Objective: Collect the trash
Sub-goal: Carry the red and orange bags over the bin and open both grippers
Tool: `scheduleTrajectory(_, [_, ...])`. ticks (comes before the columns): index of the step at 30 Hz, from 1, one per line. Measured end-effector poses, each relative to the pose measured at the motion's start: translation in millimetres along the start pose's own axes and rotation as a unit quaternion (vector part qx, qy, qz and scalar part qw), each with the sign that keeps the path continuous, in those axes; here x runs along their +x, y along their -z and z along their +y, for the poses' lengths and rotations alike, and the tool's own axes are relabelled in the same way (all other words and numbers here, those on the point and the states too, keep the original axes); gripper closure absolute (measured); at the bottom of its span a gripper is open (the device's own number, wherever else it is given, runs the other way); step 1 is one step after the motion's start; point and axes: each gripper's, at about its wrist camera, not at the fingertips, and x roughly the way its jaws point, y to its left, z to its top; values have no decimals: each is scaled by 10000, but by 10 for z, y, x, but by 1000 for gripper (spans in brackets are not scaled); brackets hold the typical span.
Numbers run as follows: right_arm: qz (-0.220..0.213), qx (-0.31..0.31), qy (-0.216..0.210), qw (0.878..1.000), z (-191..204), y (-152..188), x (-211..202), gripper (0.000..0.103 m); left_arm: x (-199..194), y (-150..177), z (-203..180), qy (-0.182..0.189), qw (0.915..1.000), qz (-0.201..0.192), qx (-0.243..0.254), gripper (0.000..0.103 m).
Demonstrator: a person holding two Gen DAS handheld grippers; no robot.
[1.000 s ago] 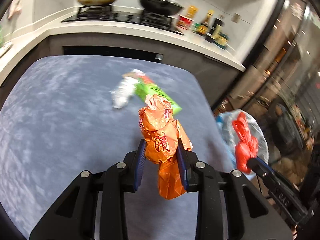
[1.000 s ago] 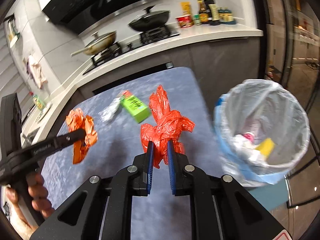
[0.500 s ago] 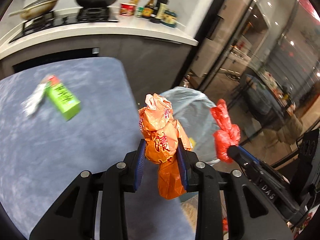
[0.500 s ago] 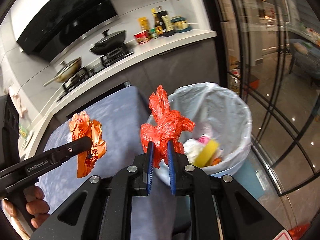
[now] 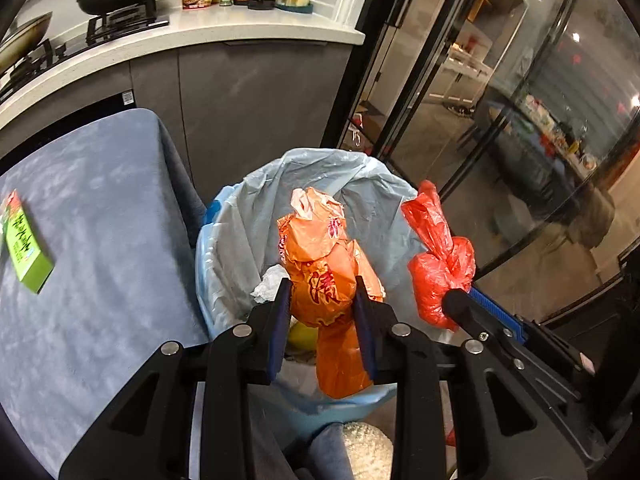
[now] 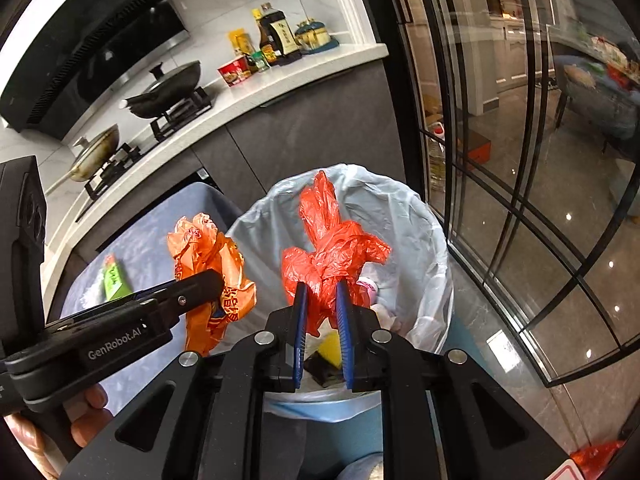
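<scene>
Over the lined trash bin [image 5: 240, 216], both hands now hang with their loads, whereas a second ago they were above the blue-grey surface [image 5: 100, 240] with the bin off to the side. The left hand-held gripper [image 5: 322, 308] is clamped on a crumpled orange wrapper [image 5: 320, 256], which sits between its blue pads with its tail drooping toward the bin's mouth. The right hand-held gripper [image 6: 322, 312] carries a knotted red plastic bag [image 6: 332, 248], and its jaws are opening: the gap between the pads is wider than half a second ago, though the bag is between them and has not dropped. Seen from the right wrist, the red bag sits squarely over the bin's opening, while the orange wrapper hangs above the rim on the surface side.

This suggests the carrying is finished and the release has begun, right side first. The left load may need to come a little further in before letting go, or it could catch the rim. A green carton [image 5: 24, 248] lies on the surface near its far edge, so more trash remains to fetch. Inside the bin, earlier rubbish, including something yellow [image 6: 330, 348], lies at the bottom.
</scene>
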Motion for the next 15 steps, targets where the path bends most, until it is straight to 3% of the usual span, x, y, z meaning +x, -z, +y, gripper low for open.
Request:
scheduleTrajectory(7, [141, 42, -18, 9999, -66, -26, 166, 80, 226, -29, -97, -186, 9996, 97, 184, 72])
scheduleTrajectory(9, [124, 41, -18, 9999, -56, -29, 165, 78, 238, -23, -115, -239, 9994, 61, 229, 64])
scheduleTrajectory(15, [57, 116, -9, 9999, -60, -37, 124, 76, 174, -31, -103, -336, 9992, -42, 219, 56])
